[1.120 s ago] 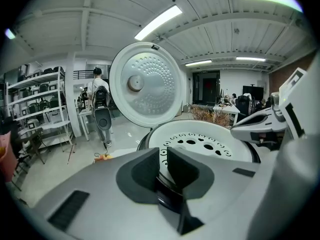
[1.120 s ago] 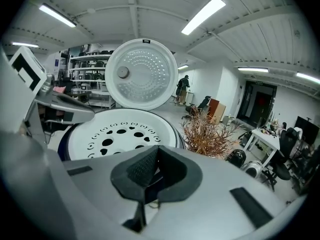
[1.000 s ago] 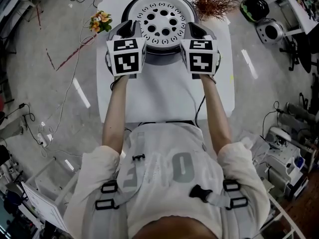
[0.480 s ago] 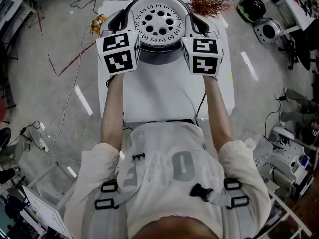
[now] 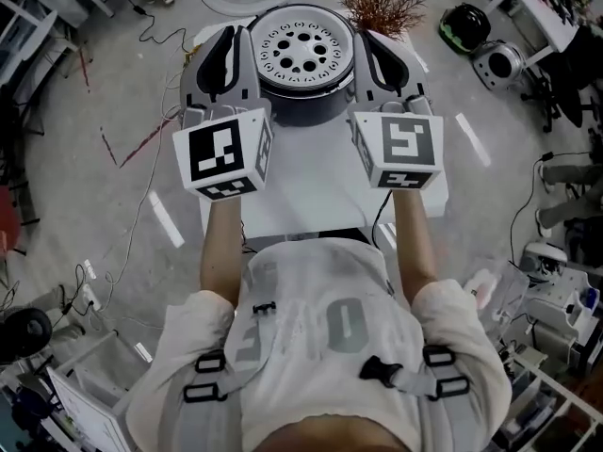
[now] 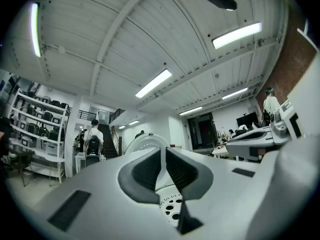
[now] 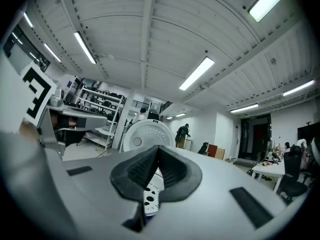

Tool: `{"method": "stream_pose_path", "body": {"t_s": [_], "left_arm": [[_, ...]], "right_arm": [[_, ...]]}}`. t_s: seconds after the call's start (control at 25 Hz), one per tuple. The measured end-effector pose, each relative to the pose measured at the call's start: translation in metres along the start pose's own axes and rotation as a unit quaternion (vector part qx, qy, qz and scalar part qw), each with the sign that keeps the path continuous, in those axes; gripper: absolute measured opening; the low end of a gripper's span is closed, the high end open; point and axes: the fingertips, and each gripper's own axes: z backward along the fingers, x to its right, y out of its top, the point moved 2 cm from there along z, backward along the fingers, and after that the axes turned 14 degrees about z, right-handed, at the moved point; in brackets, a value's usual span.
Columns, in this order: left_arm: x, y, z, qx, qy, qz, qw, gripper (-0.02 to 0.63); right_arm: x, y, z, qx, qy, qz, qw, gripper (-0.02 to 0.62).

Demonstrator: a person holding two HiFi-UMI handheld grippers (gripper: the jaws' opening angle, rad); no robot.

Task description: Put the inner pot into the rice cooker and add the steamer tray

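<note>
The white steamer tray (image 5: 303, 50), a round disc full of holes, hangs in the air between my two grippers. My left gripper (image 5: 229, 47) pinches its left rim, its jaws closing on a thin white edge (image 6: 163, 159). Opposite, my right gripper (image 5: 372, 50) is shut on the right rim. In both gripper views the tray (image 6: 171, 210) (image 7: 150, 199) shows just under the pads. Below it stands the dark round rice cooker (image 5: 301, 109), with its white lid (image 7: 142, 134) upright behind. The tray hides the inner pot.
The cooker stands at the far end of a white table (image 5: 311, 196). A reddish dried plant (image 5: 382, 8) sits at the table's back right corner. Cables, another cooker (image 5: 499, 59) and shelving lie on the floor around. People stand far off in the gripper views.
Both grippers have risen together towards the camera, carrying the tray up off the cooker. The cooker's dark body now shows beneath the tray.
</note>
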Motion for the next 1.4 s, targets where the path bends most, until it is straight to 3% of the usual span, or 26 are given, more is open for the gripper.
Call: {"method": "stream_pose_path", "body": {"t_s": [0.2,0.36,0.52,0.84,1.2,1.4], "left_arm": [[0.004,0.006,0.059,0.026,-0.004,0.017,0.9995,0.030],[0.001,-0.021,0.096,0.017,0.014,0.042,0.9989,0.021],[-0.001,-0.056,0.113,-0.009,0.032,0.040,0.9987,0.021],[0.013,-0.101,0.112,-0.068,0.065,0.031,0.9951,0.021],[0.061,-0.134,0.090,-0.095,0.064,0.057,0.9918,0.021],[0.075,-0.142,0.086,-0.108,0.071,0.046,0.9905,0.021]], "right_arm": [[-0.020,0.015,0.045,0.013,-0.018,-0.010,1.000,0.008],[-0.037,-0.005,0.075,-0.003,-0.023,-0.008,1.000,0.008],[-0.055,-0.046,0.093,-0.049,0.010,-0.036,0.998,0.008],[-0.057,-0.104,0.112,-0.122,0.061,-0.085,0.987,0.008],[-0.040,-0.147,0.104,-0.139,0.106,-0.123,0.977,0.008],[-0.029,-0.152,0.101,-0.134,0.111,-0.124,0.977,0.008]]}}
